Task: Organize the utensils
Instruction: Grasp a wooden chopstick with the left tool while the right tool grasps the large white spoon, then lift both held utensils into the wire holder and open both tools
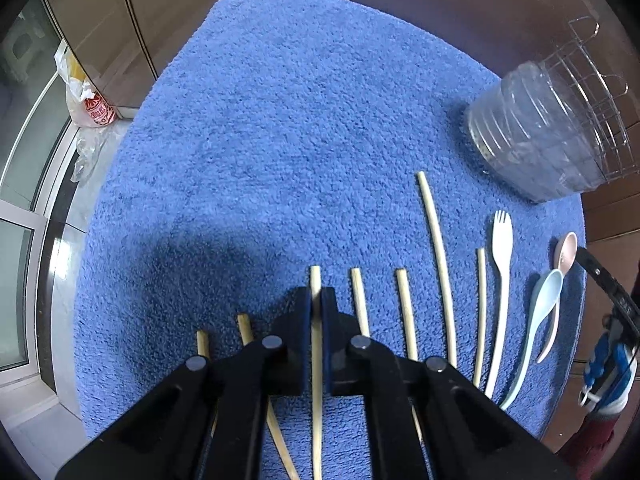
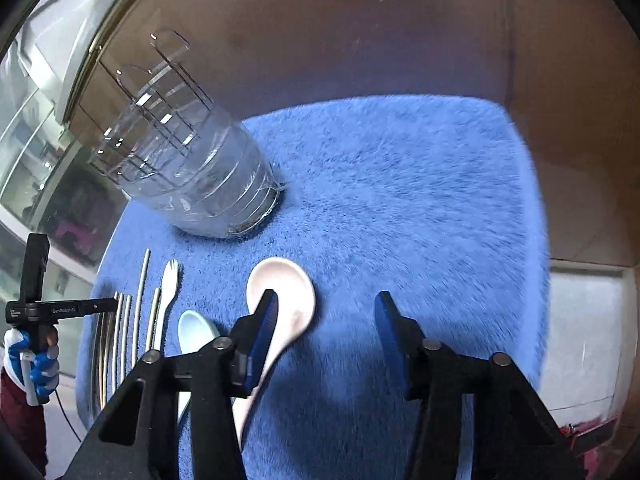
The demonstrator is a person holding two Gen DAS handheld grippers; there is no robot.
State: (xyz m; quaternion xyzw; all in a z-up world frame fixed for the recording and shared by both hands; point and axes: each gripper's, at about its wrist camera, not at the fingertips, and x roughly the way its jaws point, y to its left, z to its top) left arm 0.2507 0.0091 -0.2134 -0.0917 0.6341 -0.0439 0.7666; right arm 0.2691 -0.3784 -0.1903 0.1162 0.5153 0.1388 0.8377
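Note:
On the blue towel [image 1: 280,120] lie several pale wooden chopsticks in a row. My left gripper [image 1: 316,300] points steeply down and is shut on one chopstick [image 1: 315,276], whose tip sticks out past the pads. To the right lie a white fork [image 1: 501,272], a light blue spoon [image 1: 540,312] and a pink spoon [image 1: 566,252]. In the right wrist view my right gripper [image 2: 326,308] stands open over the towel. The pink spoon [image 2: 292,292] lies under its left finger, the bowl partly in the gap and untouched. The blue spoon [image 2: 196,332] and fork [image 2: 170,288] lie further left.
A clear ribbed plastic container [image 1: 536,136] [image 2: 188,168] with wire dividers stands at the towel's far edge. A gloved hand [image 2: 36,364] holds the left gripper's handle. Brown tabletop [image 2: 360,40] surrounds the towel; a plastic bag [image 1: 88,100] lies off to the left.

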